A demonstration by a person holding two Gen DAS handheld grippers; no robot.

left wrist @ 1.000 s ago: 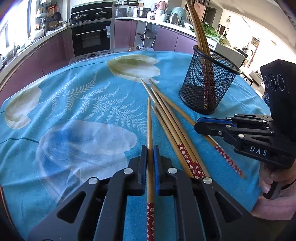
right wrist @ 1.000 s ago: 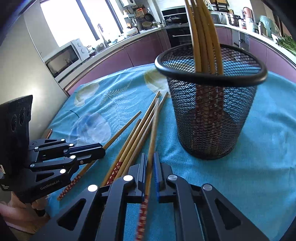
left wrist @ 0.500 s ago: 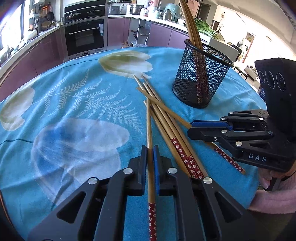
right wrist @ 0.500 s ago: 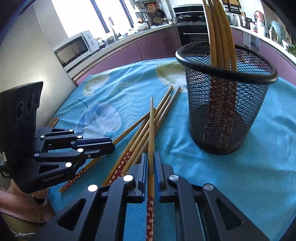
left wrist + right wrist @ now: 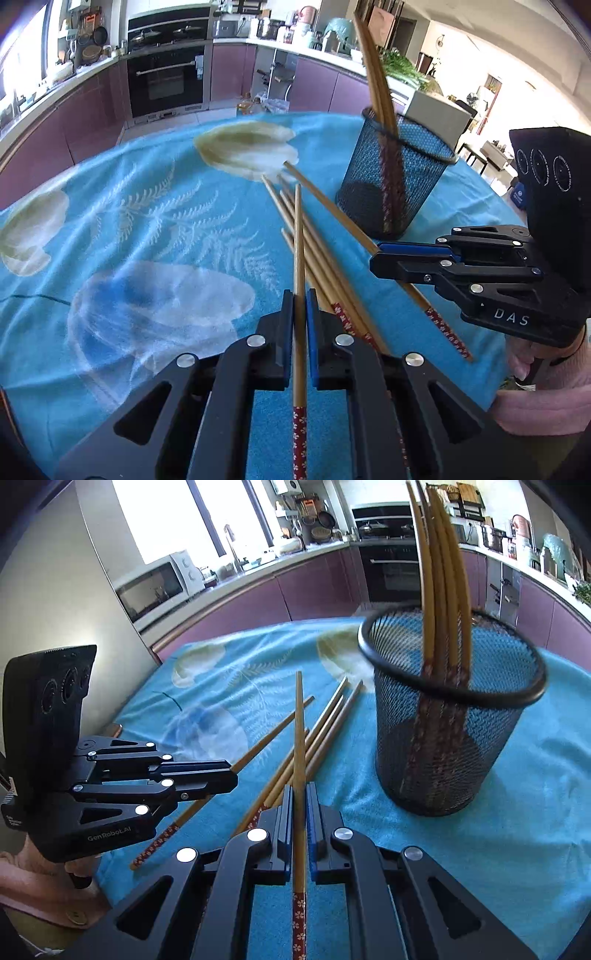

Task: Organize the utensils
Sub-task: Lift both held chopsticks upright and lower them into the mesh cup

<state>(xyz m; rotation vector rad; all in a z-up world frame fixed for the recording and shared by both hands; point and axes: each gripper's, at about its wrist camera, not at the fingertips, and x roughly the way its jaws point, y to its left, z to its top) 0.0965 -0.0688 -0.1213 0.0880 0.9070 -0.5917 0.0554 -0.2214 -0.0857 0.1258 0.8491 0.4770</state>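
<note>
My left gripper (image 5: 300, 295) is shut on a bamboo chopstick (image 5: 299, 236) and holds it lifted above the table, tip forward. My right gripper (image 5: 300, 788) is shut on another chopstick (image 5: 299, 723), also raised. Each gripper shows in the other's view: the right one (image 5: 380, 254) with its chopstick (image 5: 332, 206), the left one (image 5: 225, 775) with its chopstick (image 5: 273, 734). Several loose chopsticks (image 5: 321, 254) (image 5: 325, 723) lie on the blue cloth between them. A black mesh cup (image 5: 395, 184) (image 5: 450, 716) stands upright to the right, holding several chopsticks.
The round table has a blue flower-print cloth (image 5: 147, 229). Its near edge runs just below the grippers. Kitchen cabinets and an oven (image 5: 166, 81) stand behind; a microwave (image 5: 155, 587) sits on the counter at left.
Both grippers have lifted their chopsticks off the pile and pulled back and up from the table. The mesh cup looks farther off in both views.
</note>
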